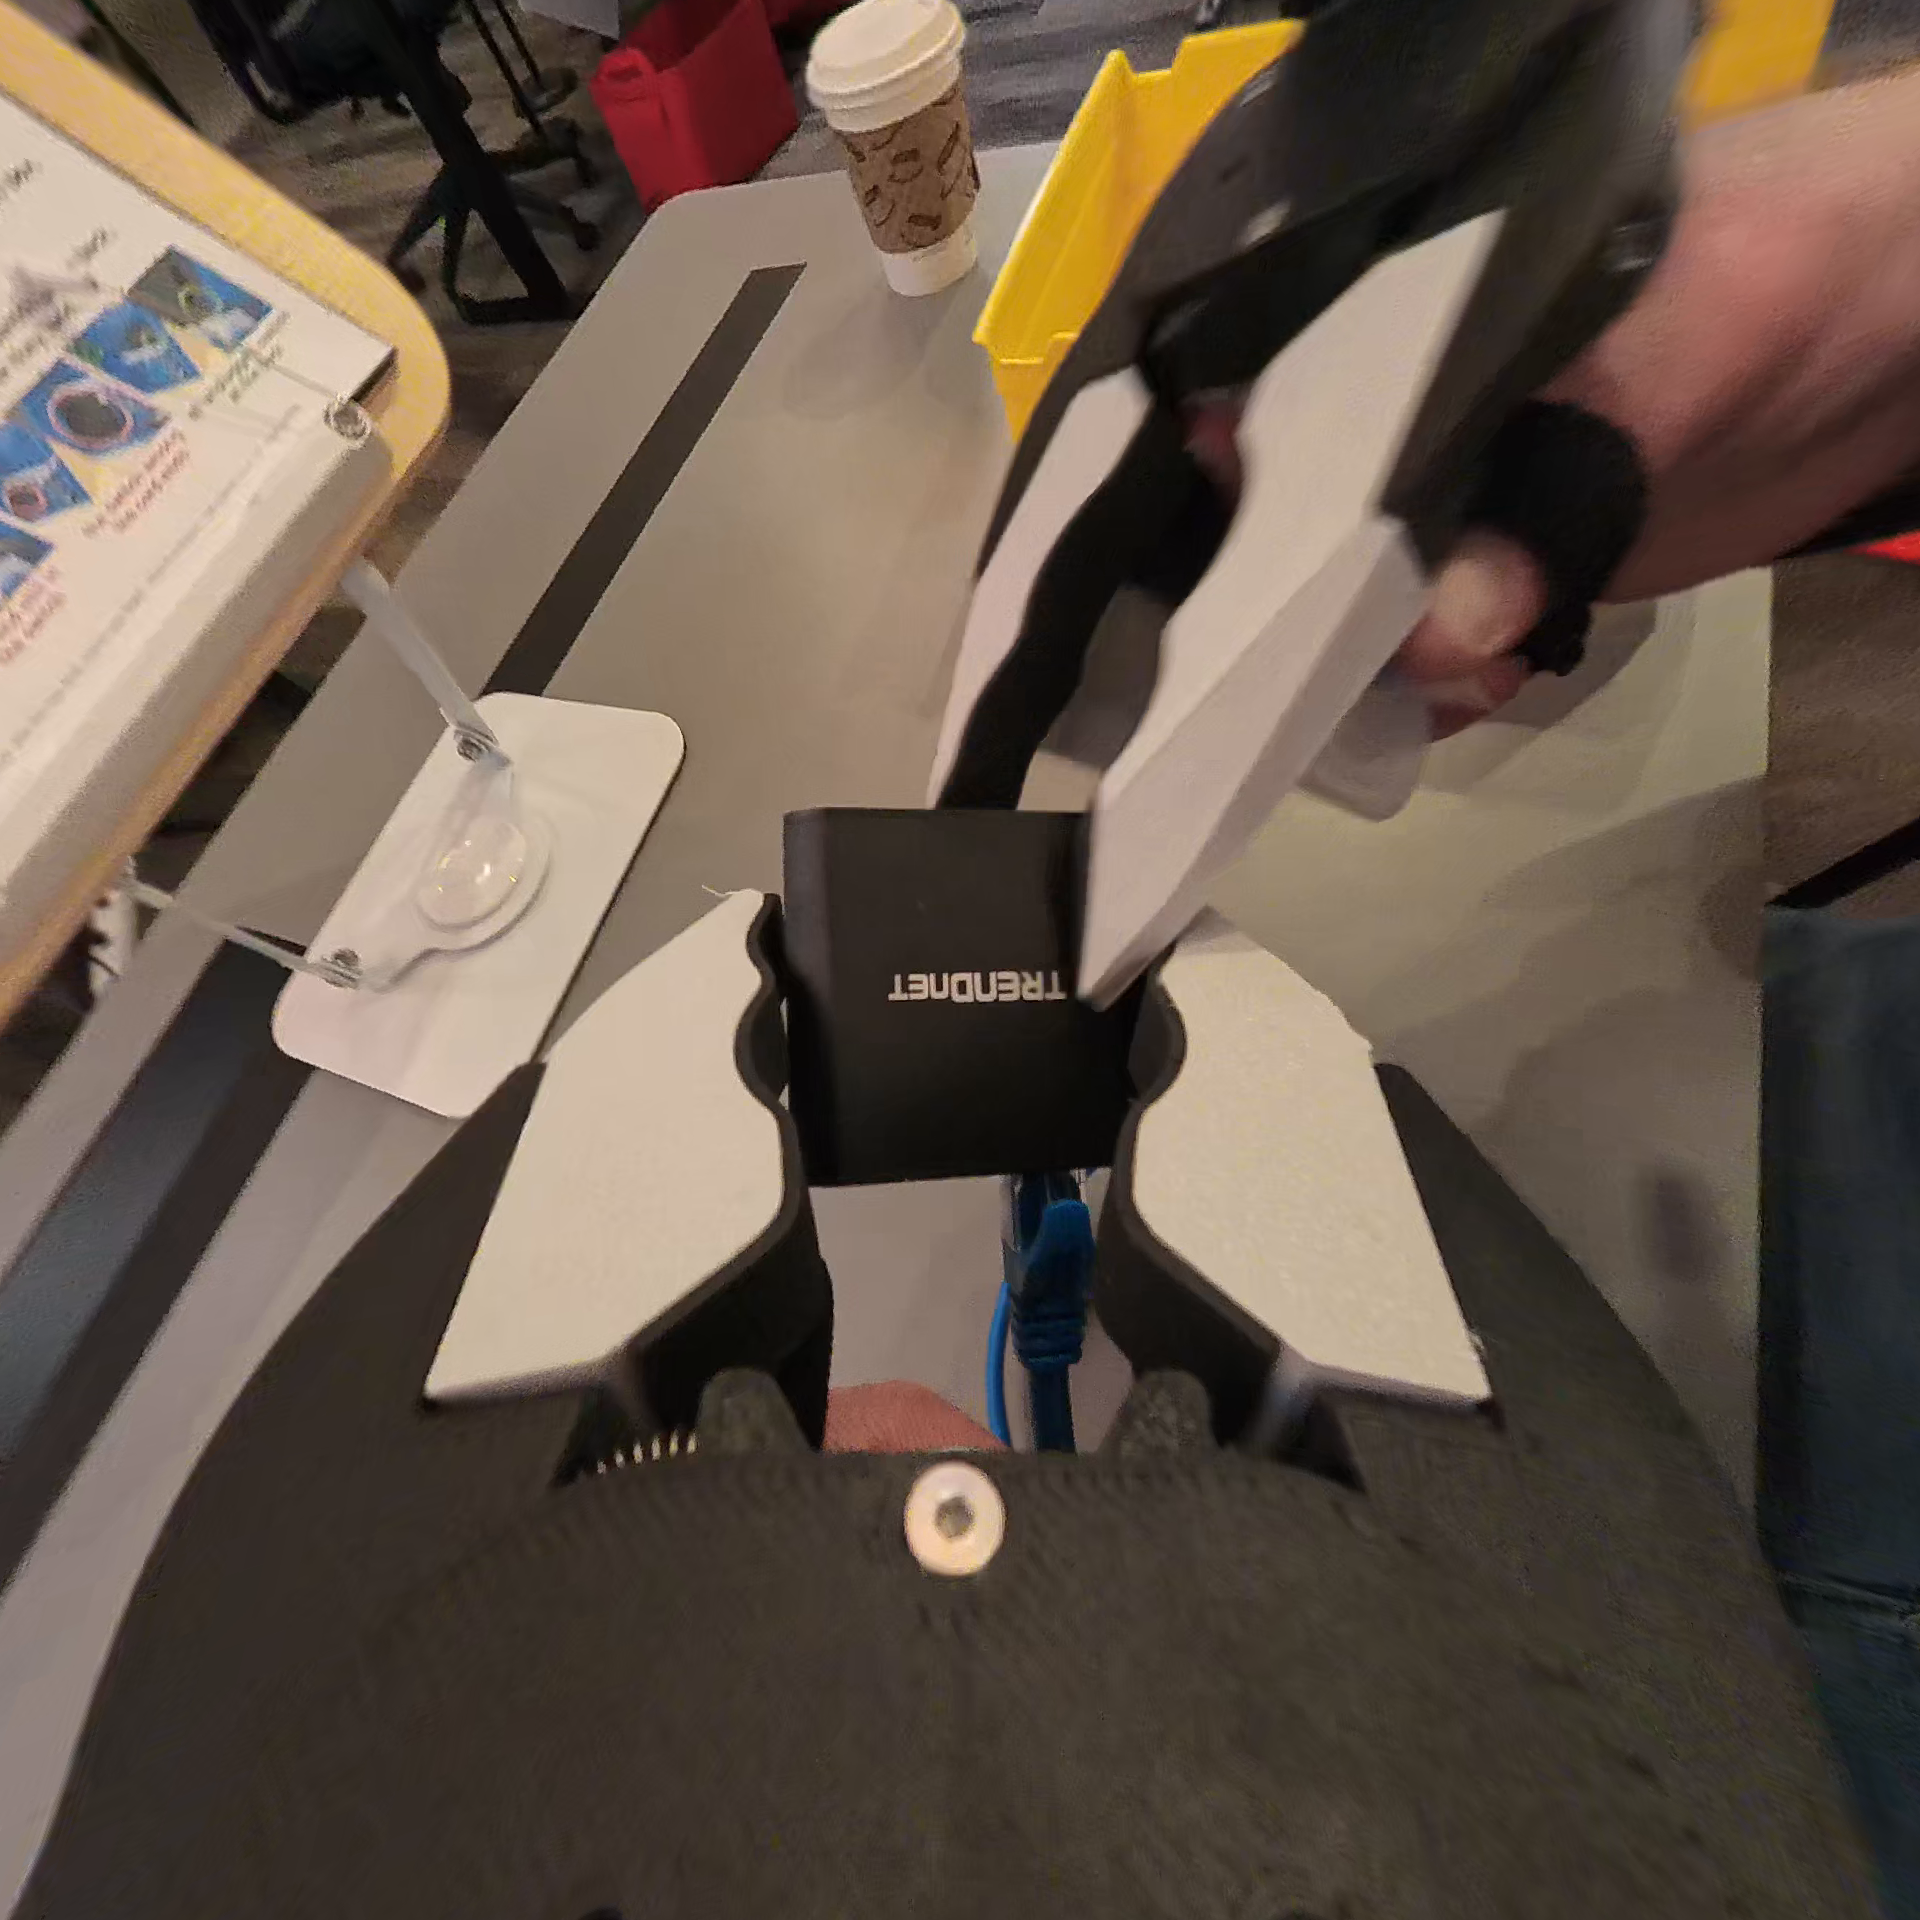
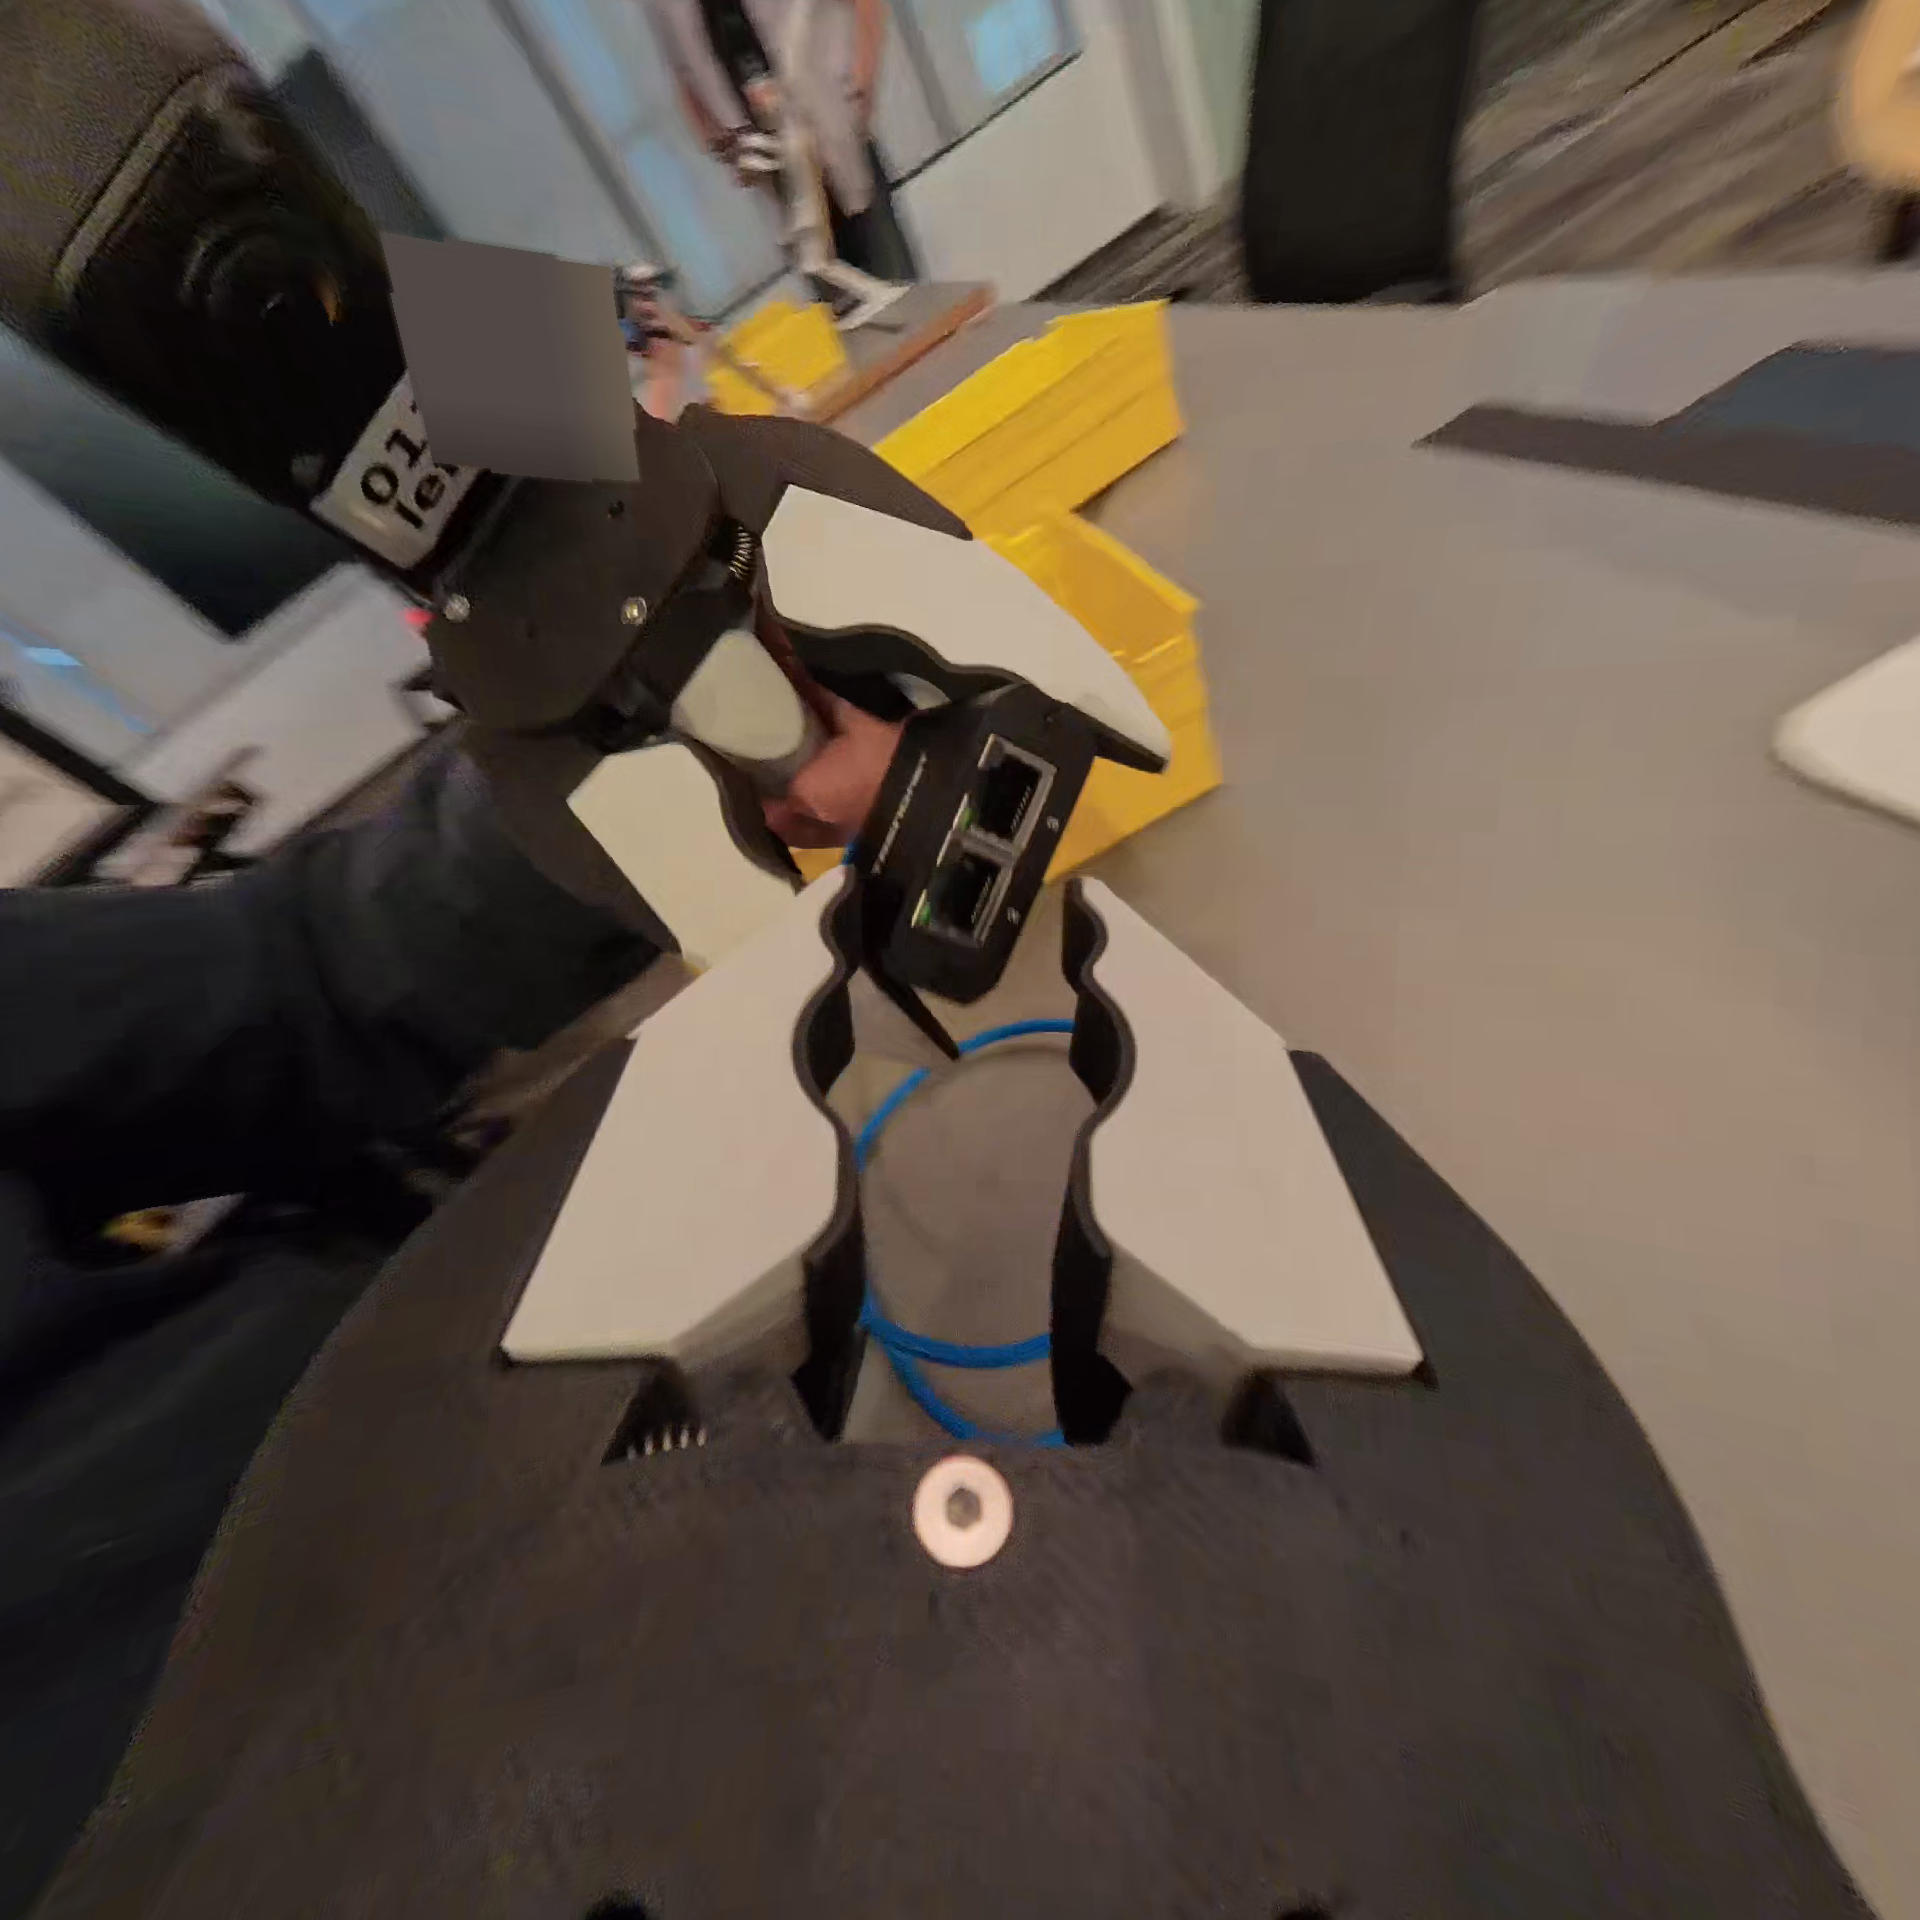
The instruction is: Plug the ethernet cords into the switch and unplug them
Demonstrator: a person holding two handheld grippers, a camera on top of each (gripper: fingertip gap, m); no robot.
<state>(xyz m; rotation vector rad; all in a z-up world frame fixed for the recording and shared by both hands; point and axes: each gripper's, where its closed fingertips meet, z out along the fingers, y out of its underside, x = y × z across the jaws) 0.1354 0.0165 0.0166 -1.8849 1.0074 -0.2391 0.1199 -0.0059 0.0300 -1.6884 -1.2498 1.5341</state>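
Facing two ports (image 2: 985, 844) — one switch (image 1: 951, 997)

Grey table (image 1: 831, 582) w/ black strip (image 1: 644, 478), yellow bins (image 2: 1081, 416), carpeted floor.

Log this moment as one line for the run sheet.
left claw: shut on switch | right claw: open, empty, facing ports | both ports visible empty | blue cord: on table

Left wrist view: the switch (image 1: 951, 997) hides the blue cord's (image 1: 1044, 1288) plug end; the hand (image 1: 1756, 416), upper right, is motion-blurred.
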